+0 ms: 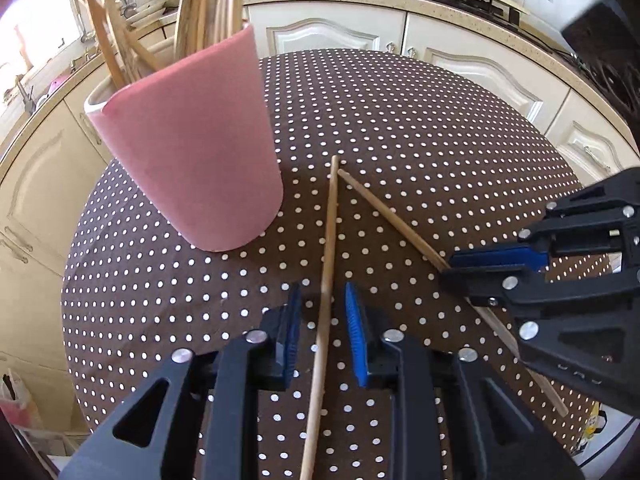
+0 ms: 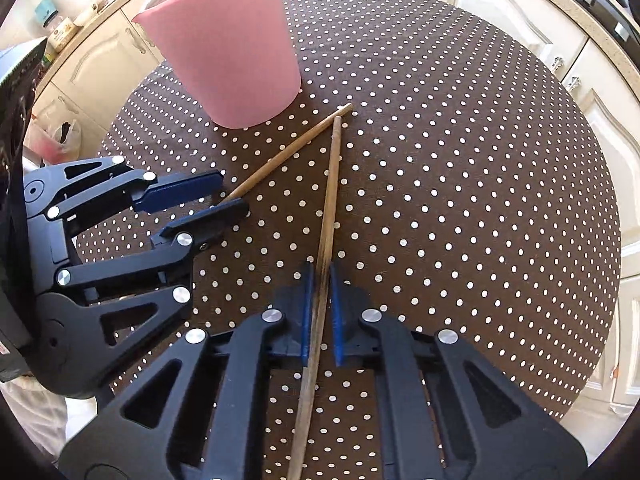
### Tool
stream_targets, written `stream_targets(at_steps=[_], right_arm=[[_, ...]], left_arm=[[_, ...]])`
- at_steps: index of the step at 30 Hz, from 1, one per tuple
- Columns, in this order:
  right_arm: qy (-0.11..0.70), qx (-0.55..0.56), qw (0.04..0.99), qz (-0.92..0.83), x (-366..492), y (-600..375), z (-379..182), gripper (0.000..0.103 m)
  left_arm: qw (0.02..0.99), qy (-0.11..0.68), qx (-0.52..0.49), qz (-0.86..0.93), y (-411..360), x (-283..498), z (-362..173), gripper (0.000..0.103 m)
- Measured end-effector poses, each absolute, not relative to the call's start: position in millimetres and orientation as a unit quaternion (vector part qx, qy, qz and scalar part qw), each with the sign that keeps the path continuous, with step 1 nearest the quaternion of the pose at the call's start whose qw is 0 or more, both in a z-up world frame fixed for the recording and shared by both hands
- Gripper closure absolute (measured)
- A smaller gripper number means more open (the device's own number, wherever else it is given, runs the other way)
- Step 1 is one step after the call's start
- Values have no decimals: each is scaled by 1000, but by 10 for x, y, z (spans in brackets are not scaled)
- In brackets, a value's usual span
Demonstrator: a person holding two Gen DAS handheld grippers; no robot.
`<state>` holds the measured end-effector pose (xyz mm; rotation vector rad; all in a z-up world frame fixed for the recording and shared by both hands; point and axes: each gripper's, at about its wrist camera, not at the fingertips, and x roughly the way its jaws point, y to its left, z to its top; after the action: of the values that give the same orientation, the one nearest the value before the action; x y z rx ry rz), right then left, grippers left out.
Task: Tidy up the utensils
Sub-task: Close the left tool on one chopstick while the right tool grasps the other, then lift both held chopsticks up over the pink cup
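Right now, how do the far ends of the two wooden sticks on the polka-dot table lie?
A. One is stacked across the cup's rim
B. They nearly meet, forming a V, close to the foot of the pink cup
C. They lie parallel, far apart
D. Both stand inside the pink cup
B: the two wooden sticks converge to a V tip beside the base of the pink cup, both flat on the table.
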<state>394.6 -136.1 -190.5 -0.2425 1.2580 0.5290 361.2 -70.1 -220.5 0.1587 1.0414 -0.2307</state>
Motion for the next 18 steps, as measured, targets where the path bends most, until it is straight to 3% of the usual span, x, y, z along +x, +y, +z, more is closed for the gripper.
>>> stream_targets(at_steps=[2,10,18], right_arm=[[580,-113,769,244,4016,-1332,-1888,95],[556,-89,790,242,3844,-1293,-1952,95],[491,-29,827,273,3552,-1653,-1660,95]], left_arm=[[859,495,72,-111,-714,3613,-2202,98],[863,491,31,-118,-645,3494,-2172,98],[896,417,1,-152,-560,3054,-1823,98]])
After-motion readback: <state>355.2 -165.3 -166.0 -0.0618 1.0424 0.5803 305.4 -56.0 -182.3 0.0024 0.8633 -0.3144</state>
